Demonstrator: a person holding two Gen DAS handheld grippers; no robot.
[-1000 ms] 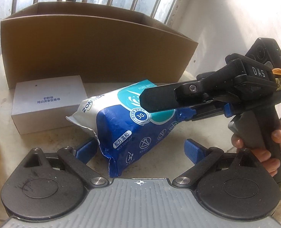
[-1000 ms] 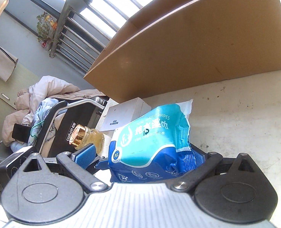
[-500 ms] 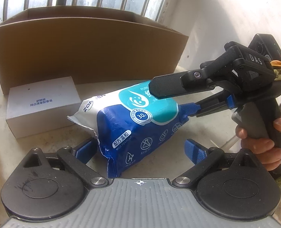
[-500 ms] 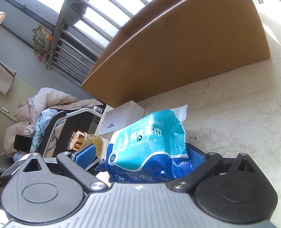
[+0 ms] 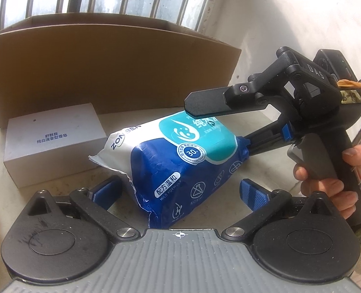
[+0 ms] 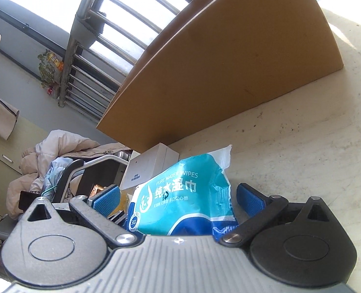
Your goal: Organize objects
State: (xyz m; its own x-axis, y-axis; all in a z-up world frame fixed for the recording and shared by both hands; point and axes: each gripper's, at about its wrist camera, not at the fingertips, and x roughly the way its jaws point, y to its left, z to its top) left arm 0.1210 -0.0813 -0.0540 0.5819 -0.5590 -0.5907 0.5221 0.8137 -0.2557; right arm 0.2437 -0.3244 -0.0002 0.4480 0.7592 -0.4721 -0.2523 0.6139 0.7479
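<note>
Barred window behind, pale stone surface (image 5: 112,119) below. Wet-wipes pack (image 5: 180,163) lies mid-surface, in front of the cardboard box (image 5: 107,73), just beside the white soap box (image 5: 51,144). Right gripper (image 5: 227,131) jaws gape around its crimped end, not pinching. Left gripper (image 5: 180,190) jaws wide open, holding nothing. Pack probably soft, light, slick film; grip across the middle. Print: "ZONSEN", "PURE WATER WIPES", "MILD FORMULA", "30".

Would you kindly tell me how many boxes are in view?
2. The white soap box lies on the table left of the wet wipes pack; the open cardboard box stands behind both. Others may be hidden inside it.
</note>
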